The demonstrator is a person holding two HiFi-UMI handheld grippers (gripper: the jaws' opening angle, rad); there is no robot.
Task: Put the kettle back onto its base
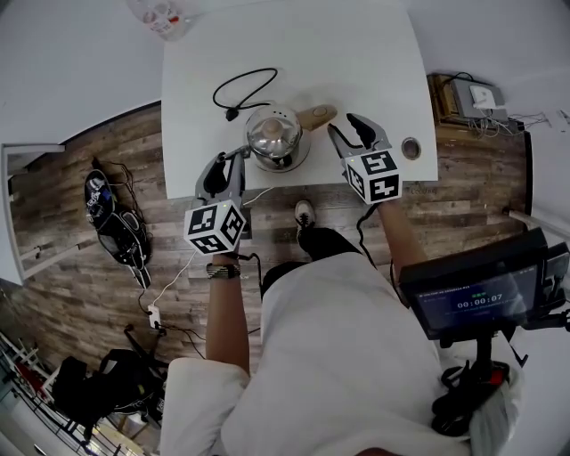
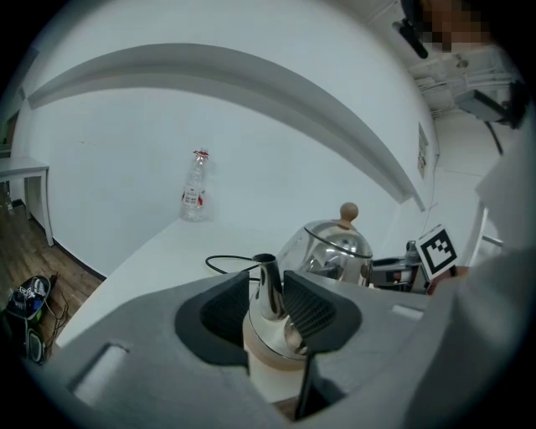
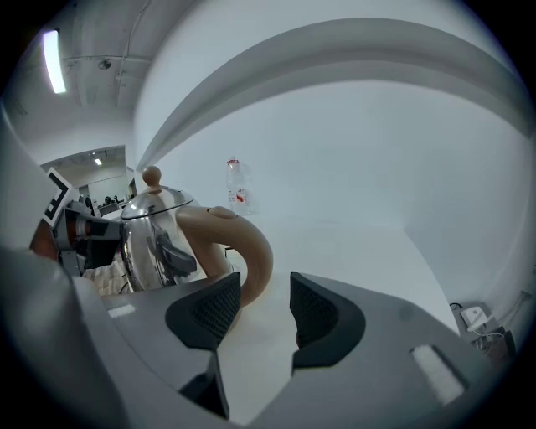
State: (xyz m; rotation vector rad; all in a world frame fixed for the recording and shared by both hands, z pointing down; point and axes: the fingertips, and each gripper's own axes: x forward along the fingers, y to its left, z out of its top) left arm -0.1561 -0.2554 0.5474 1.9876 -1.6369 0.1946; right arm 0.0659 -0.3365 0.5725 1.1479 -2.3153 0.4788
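A steel kettle [image 1: 274, 134] with a beige handle [image 1: 316, 116] stands on its round base at the front edge of the white table [image 1: 356, 53]. My left gripper [image 1: 233, 162] is at the kettle's left side. In the left gripper view the spout [image 2: 268, 285] rises between the jaws of that gripper [image 2: 268, 308], and the pads stand slightly apart from it. My right gripper [image 1: 350, 134] is open just right of the handle. In the right gripper view the handle [image 3: 247, 247] curves past the left jaw, and nothing lies between the pads of that gripper [image 3: 264, 306].
A black cord [image 1: 245, 85] loops on the table behind the kettle. A clear bottle [image 1: 160, 16] stands at the far left corner. A round cable hole [image 1: 411, 148] sits near the table's right front corner. A dark bag [image 1: 111, 218] lies on the wooden floor at left.
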